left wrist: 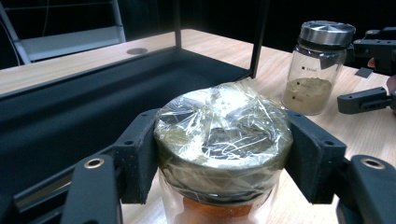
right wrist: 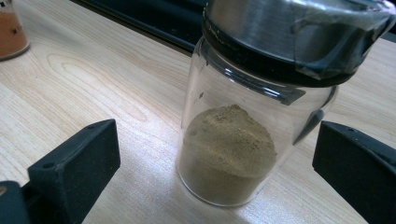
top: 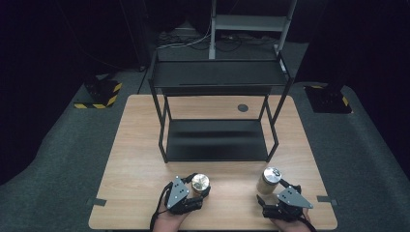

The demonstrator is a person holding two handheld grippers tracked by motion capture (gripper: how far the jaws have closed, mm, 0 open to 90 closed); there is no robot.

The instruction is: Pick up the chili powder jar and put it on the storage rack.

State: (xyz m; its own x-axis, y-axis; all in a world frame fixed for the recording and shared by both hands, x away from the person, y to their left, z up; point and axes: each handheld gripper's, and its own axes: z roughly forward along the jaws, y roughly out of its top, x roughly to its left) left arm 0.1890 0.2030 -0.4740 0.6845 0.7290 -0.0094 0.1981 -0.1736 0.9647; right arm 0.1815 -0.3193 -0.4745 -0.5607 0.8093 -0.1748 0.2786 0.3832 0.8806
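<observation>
A glass jar of orange powder (top: 200,181) (left wrist: 223,135), its lid wrapped in clear film, stands near the table's front edge, left of centre. My left gripper (top: 198,187) (left wrist: 223,156) is shut on it, both pads pressed against the lid's sides. To the right stands a second jar (top: 270,178) (right wrist: 243,140) (left wrist: 317,65) with tan powder and a metal lid. My right gripper (top: 276,191) (right wrist: 215,161) is open around that jar, with a gap between each pad and the glass. The orange jar (right wrist: 11,28) also appears at the far left of the right gripper view.
A black two-level metal rack (top: 217,140) stands at the middle of the wooden table (top: 135,159), its lower shelf just beyond both jars and its upper shelf (top: 217,72) above. A dark round grommet (top: 242,108) lies behind the rack. Grey floor surrounds the table.
</observation>
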